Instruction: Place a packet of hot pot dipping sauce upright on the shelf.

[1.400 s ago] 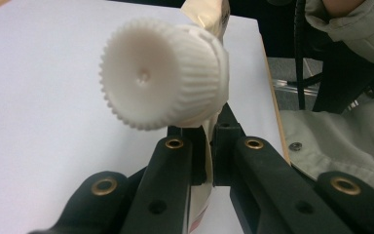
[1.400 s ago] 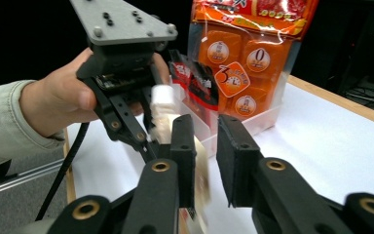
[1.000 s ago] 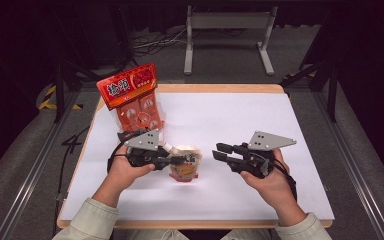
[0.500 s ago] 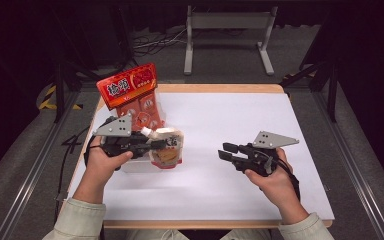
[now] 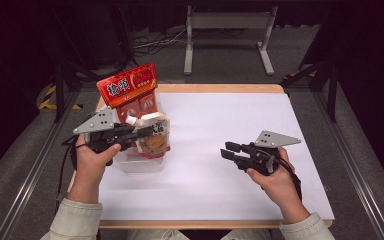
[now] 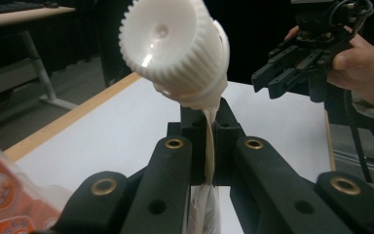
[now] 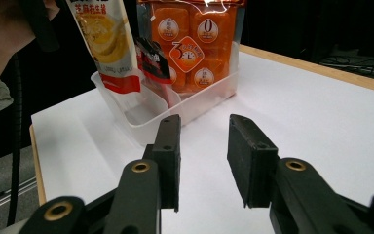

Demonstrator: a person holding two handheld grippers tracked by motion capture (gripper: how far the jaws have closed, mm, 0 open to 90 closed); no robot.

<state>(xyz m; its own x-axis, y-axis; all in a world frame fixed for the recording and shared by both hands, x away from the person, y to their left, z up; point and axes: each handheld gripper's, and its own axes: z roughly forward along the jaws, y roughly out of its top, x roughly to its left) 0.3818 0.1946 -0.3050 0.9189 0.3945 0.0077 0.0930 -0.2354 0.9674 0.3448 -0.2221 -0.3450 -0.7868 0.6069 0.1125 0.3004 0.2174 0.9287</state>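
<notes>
My left gripper (image 5: 147, 132) is shut on the thin seam just under the white ribbed cap (image 6: 173, 46) of a spout pouch (image 5: 157, 141). The white and yellow pouch hangs over a clear plastic bin (image 5: 141, 167) at the table's left. A red and orange snack bag (image 5: 130, 92) stands upright in that bin. In the right gripper view the pouch (image 7: 108, 39) dangles at the bin's (image 7: 185, 111) near left end, with the orange bag (image 7: 195, 44) behind it. My right gripper (image 5: 230, 150) rests low over the table at the right, open, with nothing between its jaws (image 7: 202, 161).
The white table top (image 5: 220, 120) has a wooden edge (image 5: 220, 88) at the back. A metal stand (image 5: 230, 30) sits on the floor beyond it. My right gripper (image 6: 297, 58) faces the left one across the table. Dark floor rails run along both sides.
My left gripper has lifted the pouch off the table's middle and carried it left and up, over the bin. The right gripper has stayed about where it was.
</notes>
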